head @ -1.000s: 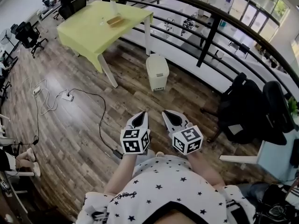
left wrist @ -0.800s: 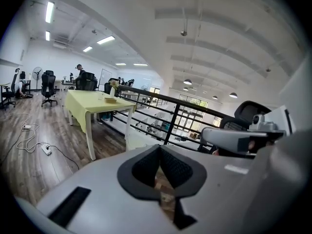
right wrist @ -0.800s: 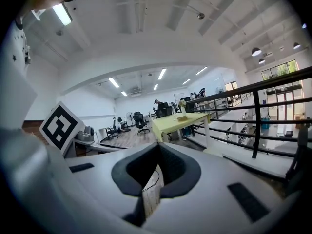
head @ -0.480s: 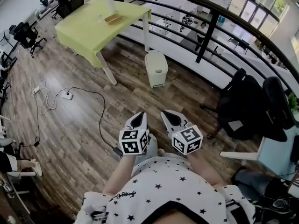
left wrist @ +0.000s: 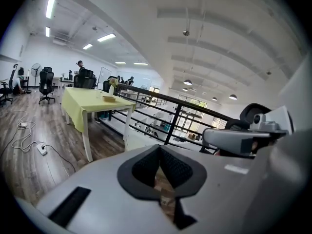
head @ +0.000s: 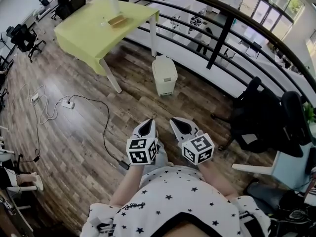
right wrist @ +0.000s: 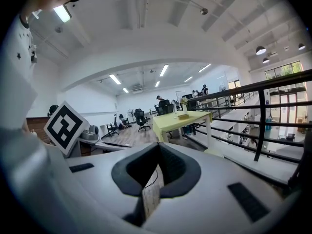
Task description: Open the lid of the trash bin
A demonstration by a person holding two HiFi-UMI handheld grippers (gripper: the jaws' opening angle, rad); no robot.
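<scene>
The trash bin [head: 165, 75] is a small cream bin with its lid down, standing on the wooden floor beside the railing, well ahead of both grippers. Its pale top [right wrist: 215, 152] shows low at the right in the right gripper view. My left gripper [head: 147, 126] and right gripper [head: 178, 124] are held side by side close to my body, pointing toward the bin. Both are shut with nothing between the jaws, as the left gripper [left wrist: 160, 148] and right gripper [right wrist: 158, 151] show in their own views.
A yellow-green table [head: 98, 26] stands left of the bin, with a small tray and a vase on it. A black railing [head: 224, 31] runs behind the bin. Cables and a power strip [head: 67, 104] lie on the floor at left. Black office chairs [head: 266, 117] stand at right.
The head view has drifted slightly, so the table sits a bit further left. Both grippers keep the same pose and stay shut.
</scene>
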